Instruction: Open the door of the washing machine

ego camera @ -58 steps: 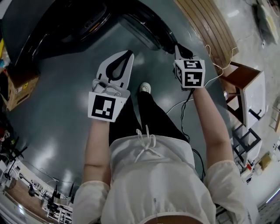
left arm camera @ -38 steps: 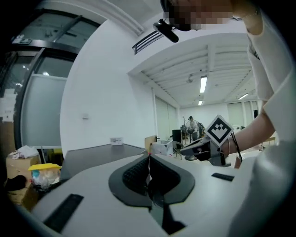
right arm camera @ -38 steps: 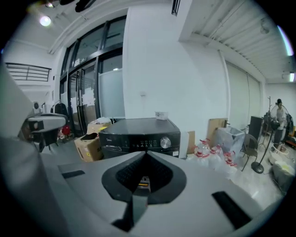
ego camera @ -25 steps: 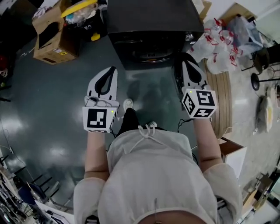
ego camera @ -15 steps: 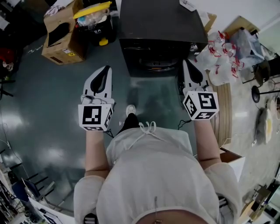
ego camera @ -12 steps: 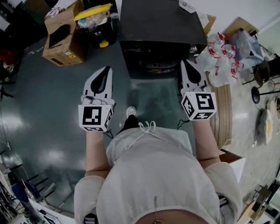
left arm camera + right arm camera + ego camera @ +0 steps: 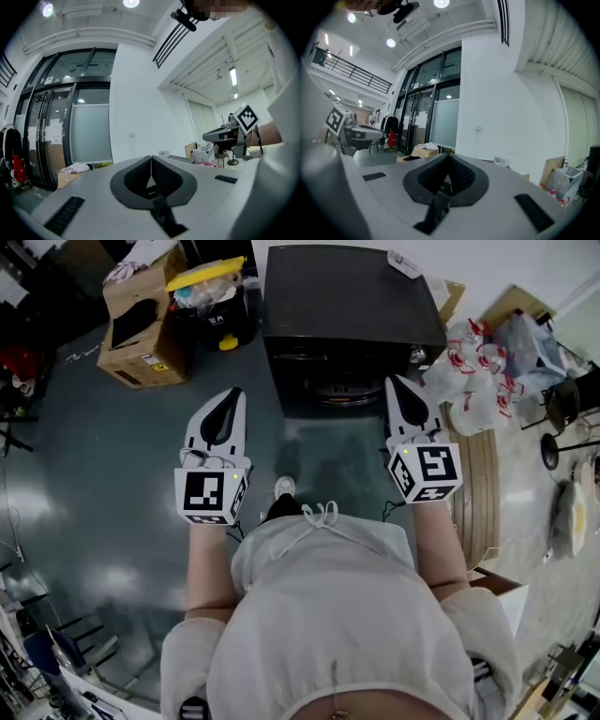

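Observation:
The black washing machine stands at the top centre of the head view, its front and round door facing the person. The door looks closed. My left gripper hangs in the air left of the machine's front, apart from it, jaws shut on nothing. My right gripper is by the front's right corner, also shut and empty; whether it touches the machine I cannot tell. In the left gripper view the left gripper's jaws meet at the tips. The right gripper view shows the right gripper's jaws meeting too.
A cardboard box and a bin with a yellow lid stand left of the machine. Plastic bags, a wooden board and a stool lie to the right. The person's shoe is on the dark floor.
The head view has swung round until the washing machine is straight ahead. Both grippers have risen a little and come nearer the machine's front. Their jaws have stayed shut.

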A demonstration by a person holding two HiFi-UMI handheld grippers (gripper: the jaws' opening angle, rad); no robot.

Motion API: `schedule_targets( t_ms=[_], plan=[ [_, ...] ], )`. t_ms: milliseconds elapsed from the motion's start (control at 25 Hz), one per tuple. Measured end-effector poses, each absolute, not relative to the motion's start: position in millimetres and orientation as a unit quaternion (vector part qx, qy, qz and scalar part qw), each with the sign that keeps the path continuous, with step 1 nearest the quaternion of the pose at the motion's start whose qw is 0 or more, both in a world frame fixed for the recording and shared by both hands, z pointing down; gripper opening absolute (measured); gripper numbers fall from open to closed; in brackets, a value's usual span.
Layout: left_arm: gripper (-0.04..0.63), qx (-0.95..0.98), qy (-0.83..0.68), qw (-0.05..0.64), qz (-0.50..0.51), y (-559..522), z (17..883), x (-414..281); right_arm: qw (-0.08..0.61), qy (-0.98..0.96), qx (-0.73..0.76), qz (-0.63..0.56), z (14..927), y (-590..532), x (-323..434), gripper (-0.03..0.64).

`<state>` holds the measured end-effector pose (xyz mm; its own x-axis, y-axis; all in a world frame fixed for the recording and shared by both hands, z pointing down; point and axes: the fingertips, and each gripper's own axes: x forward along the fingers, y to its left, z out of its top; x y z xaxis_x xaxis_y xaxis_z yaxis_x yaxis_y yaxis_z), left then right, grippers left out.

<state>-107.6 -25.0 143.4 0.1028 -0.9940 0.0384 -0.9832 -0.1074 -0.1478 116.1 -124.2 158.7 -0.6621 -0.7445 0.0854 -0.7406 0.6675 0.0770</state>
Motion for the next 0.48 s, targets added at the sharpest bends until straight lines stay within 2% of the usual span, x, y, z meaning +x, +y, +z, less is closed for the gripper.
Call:
schedule_targets(
  t_ms=[480],
  plan=[
    [0.021,-0.752,0.653,0.047,-0.074,-33.8,141.4,-102.2,0.056,-0.911,0.408,-0.005,166.9,-125.9,115.7,0.002]
  ],
)
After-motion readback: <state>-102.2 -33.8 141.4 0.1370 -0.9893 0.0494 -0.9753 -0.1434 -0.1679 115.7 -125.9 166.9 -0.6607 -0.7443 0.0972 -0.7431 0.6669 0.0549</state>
